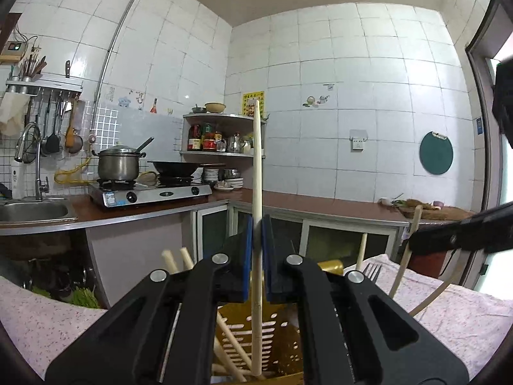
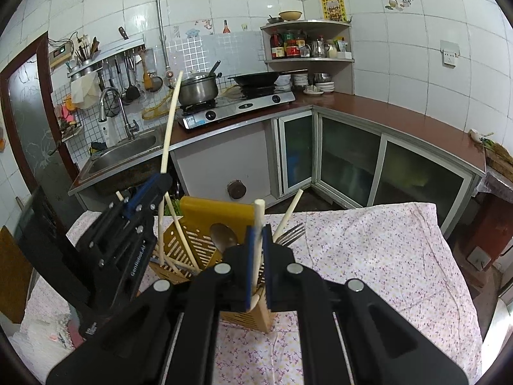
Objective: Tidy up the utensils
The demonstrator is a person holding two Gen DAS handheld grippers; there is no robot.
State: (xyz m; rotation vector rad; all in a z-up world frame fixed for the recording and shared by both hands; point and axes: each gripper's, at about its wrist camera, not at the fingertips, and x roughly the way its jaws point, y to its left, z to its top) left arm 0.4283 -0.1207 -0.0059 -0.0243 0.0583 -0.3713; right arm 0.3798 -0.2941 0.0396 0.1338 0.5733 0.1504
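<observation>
In the left wrist view, the left gripper (image 1: 257, 224) has its blue pads clamped on a pale chopstick (image 1: 256, 166) that stands nearly upright, its top rising against the tiled wall and its lower end reaching down into the yellow slotted holder (image 1: 279, 330) below the fingers. More pale chopsticks (image 1: 231, 343) lie slanted inside that holder. Beyond the gripper's right link a fork (image 1: 373, 271) pokes up, and at the right edge the right gripper (image 1: 416, 240) shows as a dark shape pinching another stick; its tip is too blurred to read closely. In the right wrist view, the right gripper (image 2: 258, 234) is clenched on a second chopstick (image 2: 258, 224), held upright with its lower end inside the holder (image 2: 198, 215), which stands on the flowered tablecloth (image 2: 368, 256). A spoon (image 2: 222, 237) and the fork (image 2: 293, 232) stand in the holder just beside the pads, and another stick (image 2: 290, 213) leans out to the right. To the left, the left gripper (image 2: 160, 179) grips its long chopstick (image 2: 171, 122), tilted slightly, above the holder's left compartment.
</observation>
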